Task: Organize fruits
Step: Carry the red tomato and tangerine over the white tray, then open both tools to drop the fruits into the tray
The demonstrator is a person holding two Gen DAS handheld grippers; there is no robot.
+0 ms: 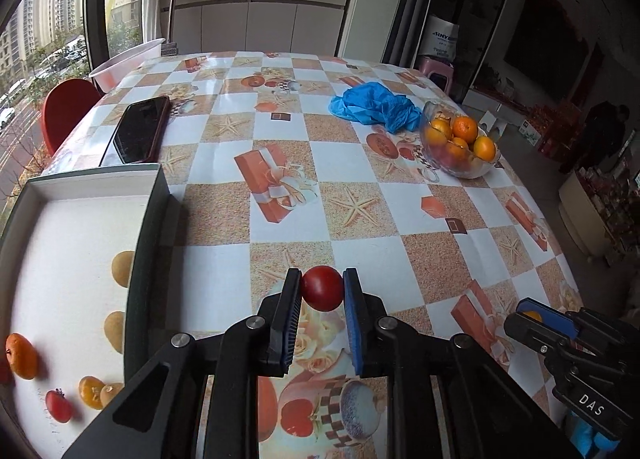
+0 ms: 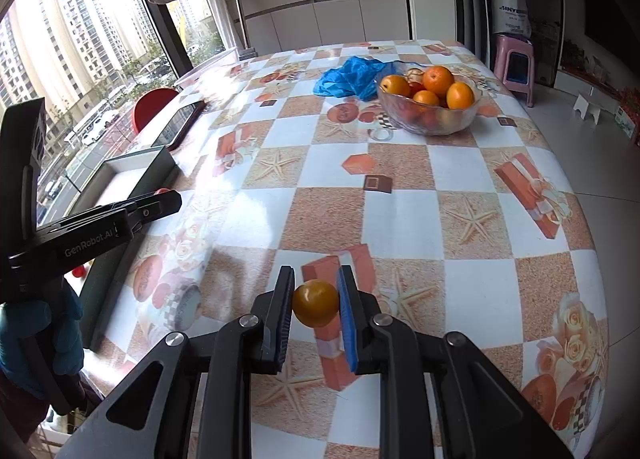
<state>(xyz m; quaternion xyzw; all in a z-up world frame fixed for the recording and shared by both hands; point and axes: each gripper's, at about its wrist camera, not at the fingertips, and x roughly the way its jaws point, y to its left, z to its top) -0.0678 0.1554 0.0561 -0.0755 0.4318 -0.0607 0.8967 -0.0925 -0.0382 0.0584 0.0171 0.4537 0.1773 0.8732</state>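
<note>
Left wrist view: left gripper clamped on a red tomato, held above the table just right of the box. Right wrist view: right gripper pinches a yellow-orange fruit at the near edge; the glass bowl of oranges sits far right.

I see a glossy, smooth red tomato and yellow tomato, clear glass bowl at my one o'clock, shiny plastic tablecloth, crinkled blue plastic glove, matt white-lined cardboard box, glossy phone.
</note>
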